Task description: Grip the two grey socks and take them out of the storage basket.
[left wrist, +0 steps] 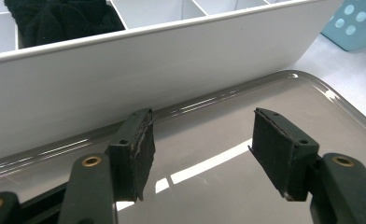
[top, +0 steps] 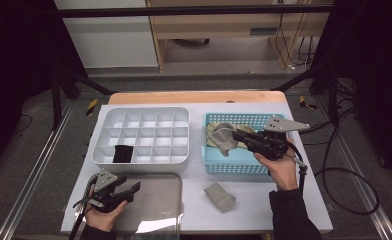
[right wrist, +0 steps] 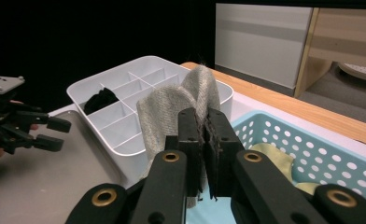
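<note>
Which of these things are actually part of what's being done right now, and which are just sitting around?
Part of the job:
- grey sock, pinched in the right tongs
- blue basket it hangs over
- white divided tray, one black sock inside
- left tongs, open over the metal tray

Lying about:
- folded grey sock on the table
- yellowish cloths in the basket

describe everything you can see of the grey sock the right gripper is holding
The grey sock looks like soft knitted fabric, pale grey, limp and folded over. The right gripper is shut on it, its pads pinching the lower part. It hangs above the blue basket, lifted clear of the yellowish items still inside.
</note>
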